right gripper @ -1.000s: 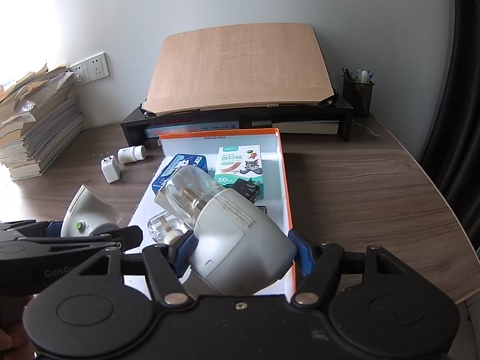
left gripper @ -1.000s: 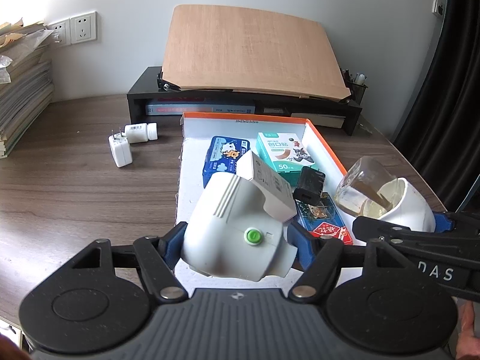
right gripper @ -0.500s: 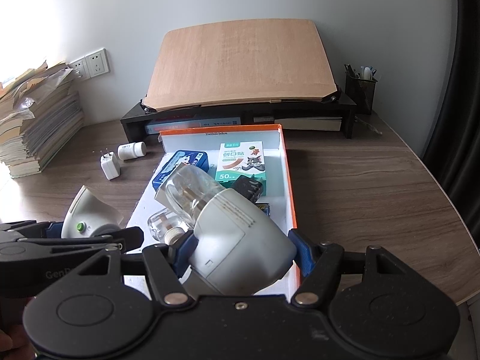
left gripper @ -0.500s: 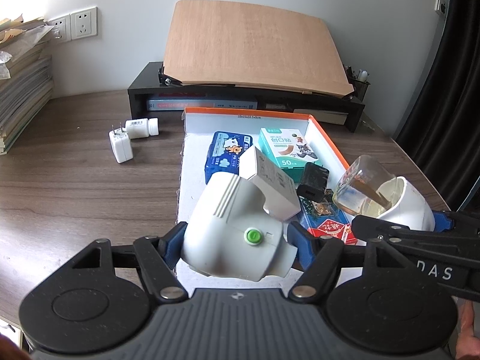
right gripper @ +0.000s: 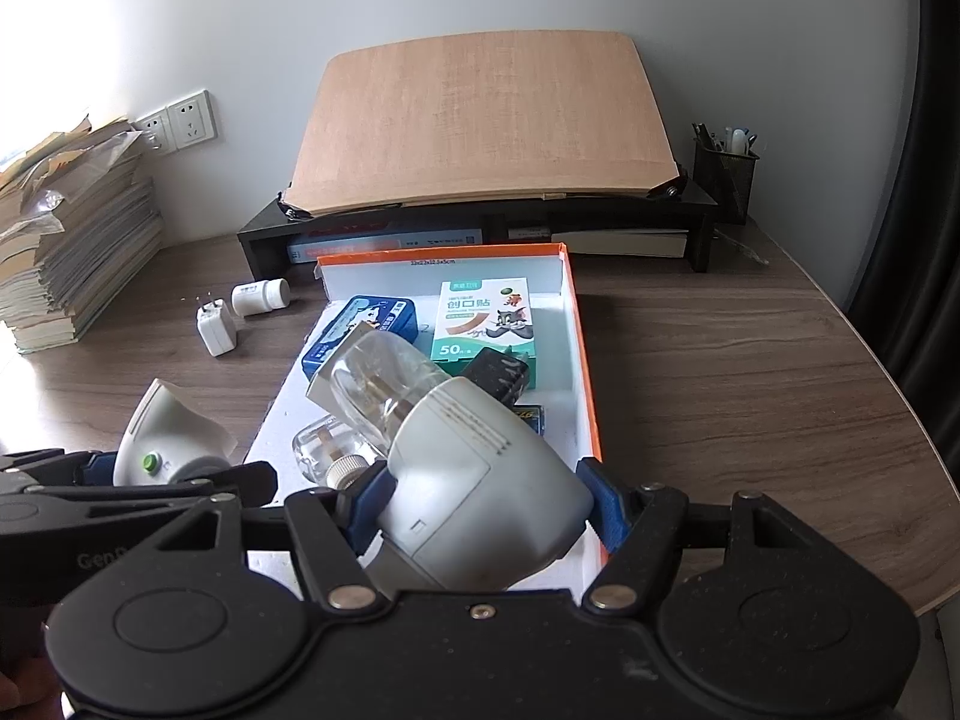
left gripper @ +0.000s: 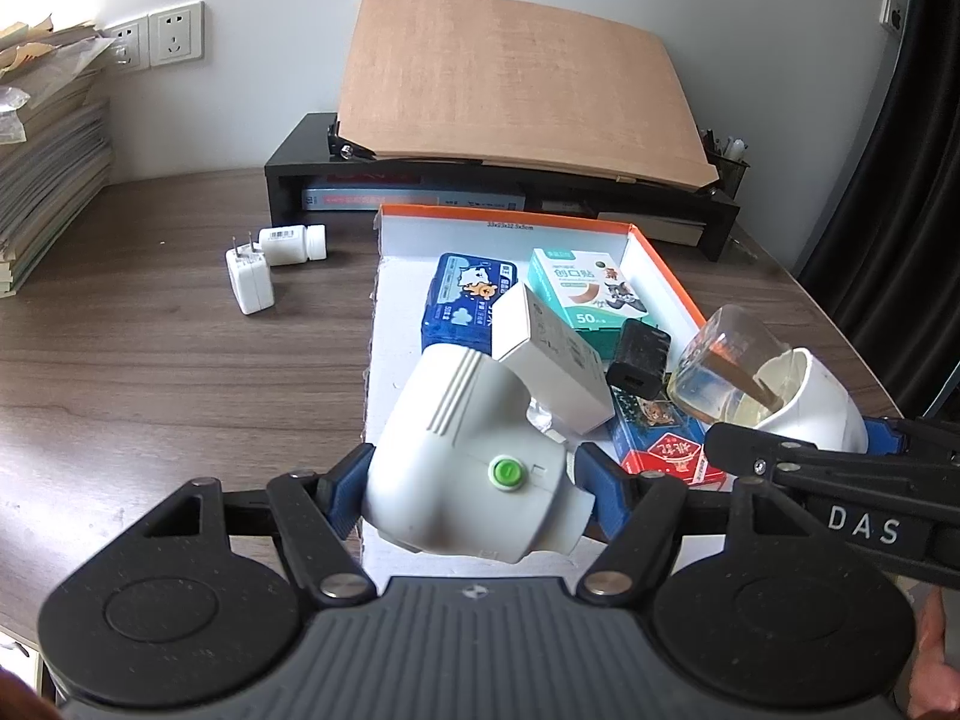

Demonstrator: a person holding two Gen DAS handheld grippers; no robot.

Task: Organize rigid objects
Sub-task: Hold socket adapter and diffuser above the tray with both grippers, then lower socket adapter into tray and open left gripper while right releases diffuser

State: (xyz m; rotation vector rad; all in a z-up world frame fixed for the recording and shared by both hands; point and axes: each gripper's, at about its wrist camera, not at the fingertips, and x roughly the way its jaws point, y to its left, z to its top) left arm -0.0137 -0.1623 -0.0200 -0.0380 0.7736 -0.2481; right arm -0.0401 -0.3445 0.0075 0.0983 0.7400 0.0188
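Observation:
My left gripper [left gripper: 468, 480] is shut on a white plug-in device with a green button [left gripper: 462, 456], held over the near end of the orange-rimmed white box [left gripper: 660, 267]. My right gripper [right gripper: 480, 498] is shut on a similar white device with a clear liquid bottle [right gripper: 456, 456]; it also shows in the left wrist view [left gripper: 780, 396]. In the box lie a blue tin [left gripper: 465, 300], a green plaster box [left gripper: 585, 294], a white carton [left gripper: 558, 360], a black charger [left gripper: 639, 357] and a card pack [left gripper: 666, 450]. A second clear bottle [right gripper: 324, 456] lies in the box.
A white charger [left gripper: 249, 282] and a white pill bottle [left gripper: 294, 245] lie on the wooden desk left of the box. A black monitor riser [left gripper: 288, 180] with a tilted wooden board [left gripper: 510, 78] stands behind. Stacked papers [right gripper: 72, 240] sit far left; a pen holder [right gripper: 723, 177] far right.
Both grippers have drawn back and up slightly with their devices still held. Nothing else moved.

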